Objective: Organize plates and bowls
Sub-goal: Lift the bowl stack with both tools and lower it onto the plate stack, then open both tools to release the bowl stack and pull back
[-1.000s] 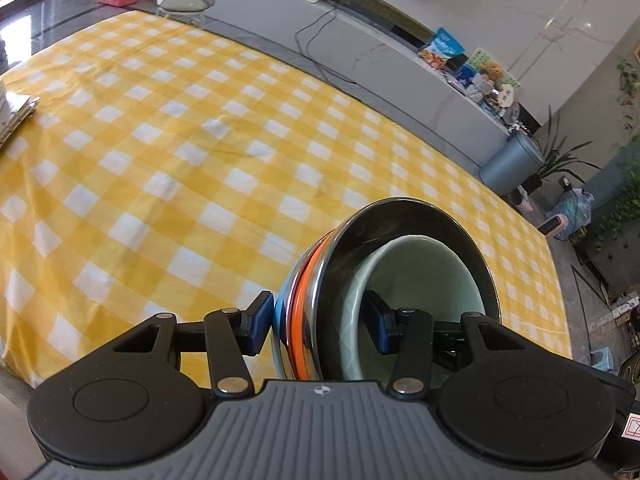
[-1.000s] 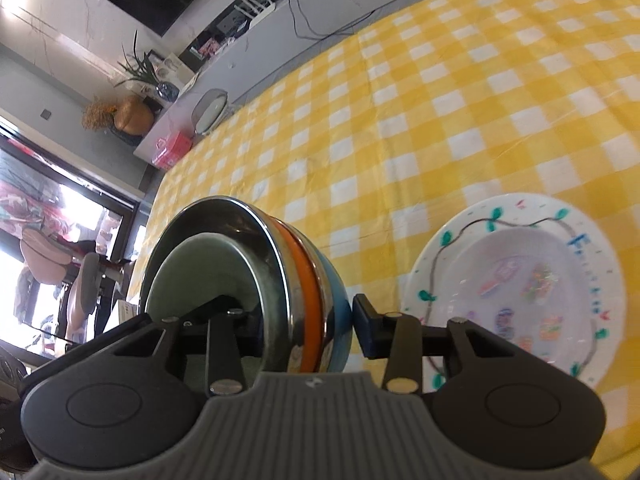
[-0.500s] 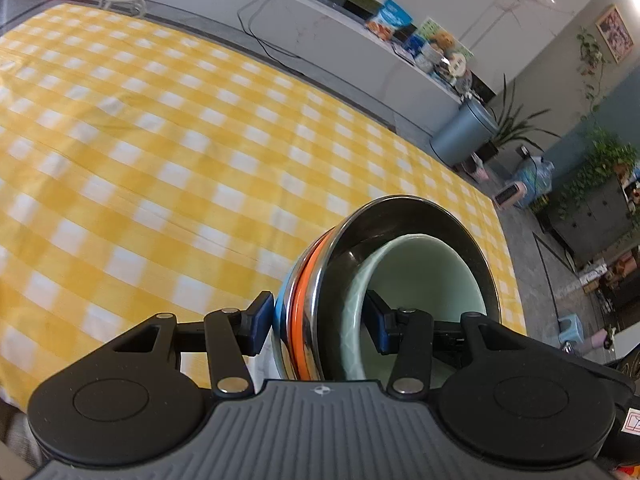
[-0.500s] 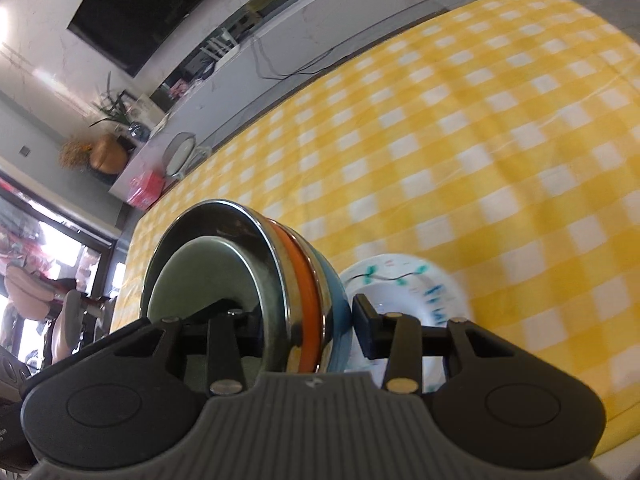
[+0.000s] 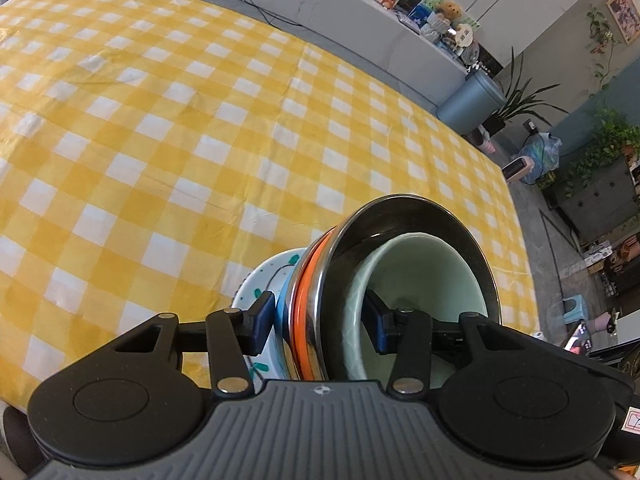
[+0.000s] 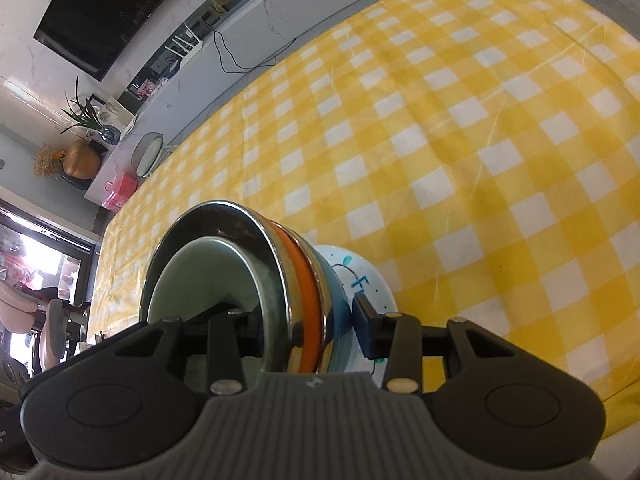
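Both grippers, left gripper (image 5: 320,322) and right gripper (image 6: 308,328), have their fingers clamped on the nested bowl stack (image 5: 400,280) at lower centre, directly above the painted plate (image 6: 362,280) on the checked tabletop (image 5: 160,120).

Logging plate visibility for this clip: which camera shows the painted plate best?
Left wrist: the plate shows more rim and green markings beside the bowl stack. Right wrist shows a narrower slice, partly hidden behind a finger.
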`<state>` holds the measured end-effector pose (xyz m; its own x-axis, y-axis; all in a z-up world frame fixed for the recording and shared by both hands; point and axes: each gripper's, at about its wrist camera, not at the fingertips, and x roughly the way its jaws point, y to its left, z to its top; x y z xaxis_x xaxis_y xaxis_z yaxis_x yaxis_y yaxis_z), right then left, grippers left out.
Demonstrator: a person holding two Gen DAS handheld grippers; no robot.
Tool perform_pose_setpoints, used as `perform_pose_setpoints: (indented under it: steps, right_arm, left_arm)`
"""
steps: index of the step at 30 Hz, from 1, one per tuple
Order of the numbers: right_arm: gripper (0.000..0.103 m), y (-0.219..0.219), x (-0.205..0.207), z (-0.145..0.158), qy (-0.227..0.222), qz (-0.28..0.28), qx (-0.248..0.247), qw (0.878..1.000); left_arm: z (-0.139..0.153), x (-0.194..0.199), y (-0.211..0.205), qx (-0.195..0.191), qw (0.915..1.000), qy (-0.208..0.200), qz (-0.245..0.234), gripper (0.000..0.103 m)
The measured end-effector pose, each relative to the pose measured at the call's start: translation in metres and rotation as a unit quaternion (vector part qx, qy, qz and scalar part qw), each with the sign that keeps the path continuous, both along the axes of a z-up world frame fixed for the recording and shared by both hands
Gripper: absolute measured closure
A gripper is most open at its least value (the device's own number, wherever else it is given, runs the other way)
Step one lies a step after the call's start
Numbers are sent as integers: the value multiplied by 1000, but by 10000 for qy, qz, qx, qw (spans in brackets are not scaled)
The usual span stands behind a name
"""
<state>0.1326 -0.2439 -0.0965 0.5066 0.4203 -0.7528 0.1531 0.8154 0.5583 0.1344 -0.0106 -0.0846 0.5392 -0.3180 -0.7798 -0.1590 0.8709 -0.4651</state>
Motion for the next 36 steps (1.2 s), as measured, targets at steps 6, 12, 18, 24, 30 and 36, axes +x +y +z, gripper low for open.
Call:
perform_pose_setpoints:
  steps: [6, 12, 18, 24, 30, 36]
  right_arm:
    - [63, 3, 2, -6, 68, -13, 12, 10000]
    - [62, 0, 2, -6, 3, -58, 7, 10000]
    - [57, 0, -3, -7, -111, -49, 66, 9999]
    - [47, -3, -5, -12, -69, -81, 103, 9999]
    - [32, -7, -8, -3, -268, -65, 110, 9996]
    - [22, -8, -23, 25, -788, 19, -333, 9963]
  left_arm:
    - [-6, 0, 1, -5, 10000, 49, 1, 50]
    - [-6, 0, 0, -17, 10000, 54, -56, 50]
    - [-7, 0, 1, -52, 10000, 41, -68, 51]
    - [-2, -3, 1, 27, 9998, -200, -69, 37]
    - [11, -7, 0, 163, 9987, -471, -130, 31]
    - [39, -23, -2, 554, 9925, -1065, -245, 31]
